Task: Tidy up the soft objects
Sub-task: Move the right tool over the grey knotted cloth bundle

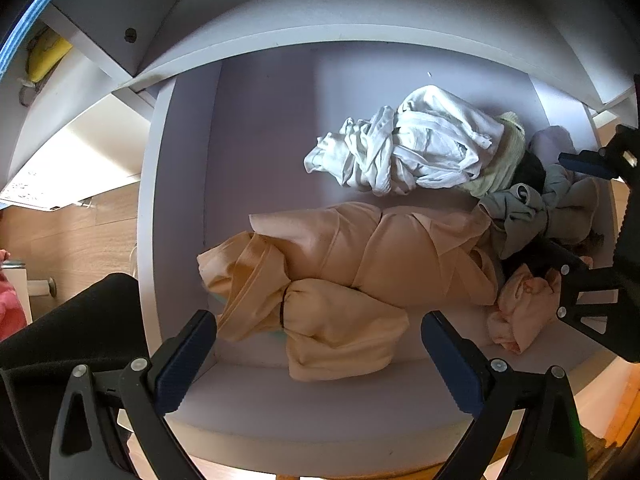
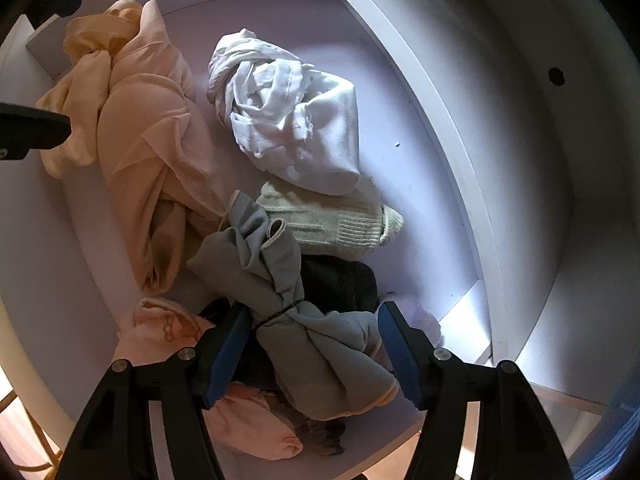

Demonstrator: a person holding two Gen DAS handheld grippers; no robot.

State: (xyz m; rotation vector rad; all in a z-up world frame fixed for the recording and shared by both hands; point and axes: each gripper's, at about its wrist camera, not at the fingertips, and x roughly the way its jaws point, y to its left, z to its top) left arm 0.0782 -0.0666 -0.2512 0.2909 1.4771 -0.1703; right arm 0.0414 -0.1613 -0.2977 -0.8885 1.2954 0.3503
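A white drawer [image 1: 272,128] holds soft things: a long beige cloth bundle [image 1: 340,272], a crumpled white cloth [image 1: 412,148], a pale green knit sock [image 2: 336,220], a black cloth [image 2: 340,284], a small pink cloth [image 2: 160,336] and a grey cloth bundle [image 2: 304,344] tied with a black band. My left gripper [image 1: 318,360] hangs open above the near end of the beige bundle, touching nothing. My right gripper [image 2: 312,356] is open, its fingers on either side of the grey bundle; the pads do not visibly squeeze it. The right gripper [image 1: 576,212] also shows in the left wrist view.
The drawer's front rim [image 1: 320,432] lies below my left fingers, and a white shelf edge [image 2: 452,128] runs over the drawer's far side. A person's black-clad leg [image 1: 80,320] stands left of the drawer on the wooden floor [image 1: 80,240]. A yellow item [image 1: 44,56] sits on a shelf at upper left.
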